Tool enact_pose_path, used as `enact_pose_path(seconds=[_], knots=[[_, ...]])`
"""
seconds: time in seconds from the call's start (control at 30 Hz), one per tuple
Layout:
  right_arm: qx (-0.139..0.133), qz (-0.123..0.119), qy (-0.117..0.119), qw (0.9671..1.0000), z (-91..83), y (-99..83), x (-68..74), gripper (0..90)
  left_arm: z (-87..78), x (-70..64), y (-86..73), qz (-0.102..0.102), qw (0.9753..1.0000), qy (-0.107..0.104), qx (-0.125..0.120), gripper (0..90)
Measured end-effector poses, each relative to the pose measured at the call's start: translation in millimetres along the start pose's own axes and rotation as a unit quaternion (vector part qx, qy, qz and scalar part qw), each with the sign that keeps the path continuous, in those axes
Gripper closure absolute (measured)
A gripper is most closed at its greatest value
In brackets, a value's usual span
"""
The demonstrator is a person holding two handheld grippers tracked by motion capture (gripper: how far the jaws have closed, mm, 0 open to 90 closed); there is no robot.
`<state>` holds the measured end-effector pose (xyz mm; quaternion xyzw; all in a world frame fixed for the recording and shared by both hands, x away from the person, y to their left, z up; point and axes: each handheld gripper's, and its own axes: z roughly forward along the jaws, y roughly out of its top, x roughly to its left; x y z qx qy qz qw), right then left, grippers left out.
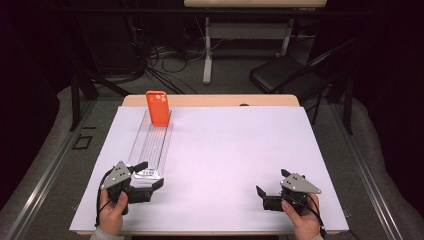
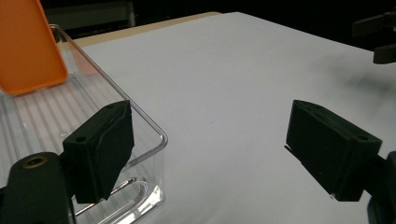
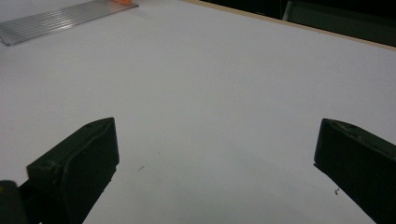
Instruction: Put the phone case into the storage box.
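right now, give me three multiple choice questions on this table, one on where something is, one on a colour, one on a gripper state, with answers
1. Where is the phone case?
A. at the far end of the clear tray
B. between the right gripper's jaws
C. flat on the white sheet near the right edge

2. What colour is the phone case?
A. blue
B. orange
C. green

3. How does the left gripper stand?
A. shut on the phone case
B. shut on nothing
C. open, at the tray's near end

Answers:
1. A, the high view shows it propped upright at the tray's far end.
2. B, it is orange in the high view and the left gripper view.
3. C, the left gripper view shows its jaws wide apart, one over the tray's near corner, and nothing between them.
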<state>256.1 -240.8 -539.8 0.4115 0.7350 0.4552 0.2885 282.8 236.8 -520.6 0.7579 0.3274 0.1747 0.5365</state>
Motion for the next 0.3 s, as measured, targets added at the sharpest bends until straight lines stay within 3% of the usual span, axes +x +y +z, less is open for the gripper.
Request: enact_pose_path(seconds=[0.3], knots=[[0.002, 0.003, -0.001, 1.0, -0.9, -0.6, 0.4, 0.0, 0.8, 0.4, 0.4, -0.001, 1.0, 0.0, 0.0, 15.5]])
